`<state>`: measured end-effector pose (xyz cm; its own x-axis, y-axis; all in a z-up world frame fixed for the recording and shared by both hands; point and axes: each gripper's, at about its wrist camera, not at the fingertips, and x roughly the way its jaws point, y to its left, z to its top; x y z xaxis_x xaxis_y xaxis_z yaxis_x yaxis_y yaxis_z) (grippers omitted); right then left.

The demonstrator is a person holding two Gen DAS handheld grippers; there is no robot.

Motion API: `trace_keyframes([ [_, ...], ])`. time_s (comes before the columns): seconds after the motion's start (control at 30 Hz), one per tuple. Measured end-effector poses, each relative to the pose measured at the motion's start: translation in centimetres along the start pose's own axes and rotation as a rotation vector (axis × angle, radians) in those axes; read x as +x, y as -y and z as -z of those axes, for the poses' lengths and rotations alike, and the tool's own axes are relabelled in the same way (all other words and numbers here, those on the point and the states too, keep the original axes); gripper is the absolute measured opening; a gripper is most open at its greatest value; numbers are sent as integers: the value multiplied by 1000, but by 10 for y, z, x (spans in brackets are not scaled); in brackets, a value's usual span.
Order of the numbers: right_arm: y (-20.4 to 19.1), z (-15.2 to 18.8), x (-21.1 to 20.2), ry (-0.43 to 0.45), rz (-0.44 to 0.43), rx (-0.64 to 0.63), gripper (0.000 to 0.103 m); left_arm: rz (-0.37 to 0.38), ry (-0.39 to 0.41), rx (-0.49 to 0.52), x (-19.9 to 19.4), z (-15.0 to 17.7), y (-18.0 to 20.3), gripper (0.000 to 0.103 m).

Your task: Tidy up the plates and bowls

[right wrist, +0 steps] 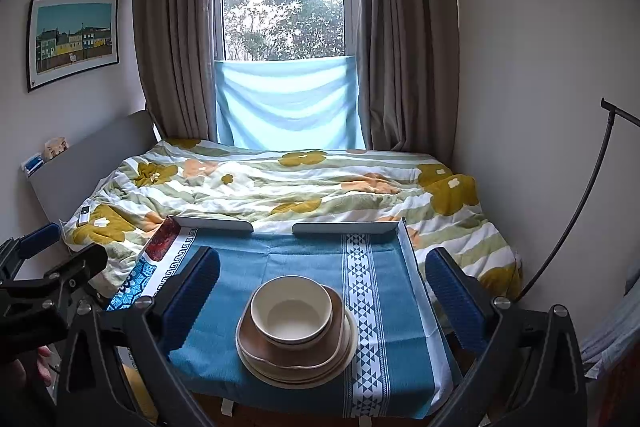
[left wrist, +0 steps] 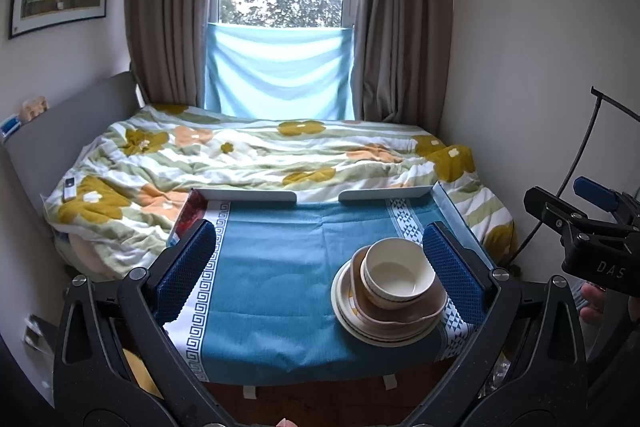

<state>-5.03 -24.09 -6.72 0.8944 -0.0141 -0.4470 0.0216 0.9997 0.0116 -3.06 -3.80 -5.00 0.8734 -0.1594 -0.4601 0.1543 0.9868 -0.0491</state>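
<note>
One stack of dishes stands on the blue tablecloth [left wrist: 272, 275]: cream bowls [left wrist: 398, 275] nested on a brown plate [left wrist: 404, 311], on pale plates [left wrist: 360, 323]. In the right wrist view the cream bowls [right wrist: 292, 311] sit on the brown plate [right wrist: 248, 335] near the cloth's front. My left gripper [left wrist: 320, 267] is open and empty, with the stack just inside its right finger. My right gripper [right wrist: 322, 301] is also open, held back from the stack, which shows between its fingers untouched.
The small table [left wrist: 248, 194] has low raised rims at the back and stands against a bed with a flowered quilt [left wrist: 240, 155]. Curtains and a window lie beyond. A black stand with a cable [right wrist: 580, 203] rises at the right. A white remote [left wrist: 70, 187] lies on the quilt.
</note>
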Motion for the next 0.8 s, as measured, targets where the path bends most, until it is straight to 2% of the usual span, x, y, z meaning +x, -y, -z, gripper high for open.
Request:
trace_keyframes([
  [0.8, 1, -3, 4, 5, 7, 0, 102, -19, 25, 14, -1, -11, -1, 103],
])
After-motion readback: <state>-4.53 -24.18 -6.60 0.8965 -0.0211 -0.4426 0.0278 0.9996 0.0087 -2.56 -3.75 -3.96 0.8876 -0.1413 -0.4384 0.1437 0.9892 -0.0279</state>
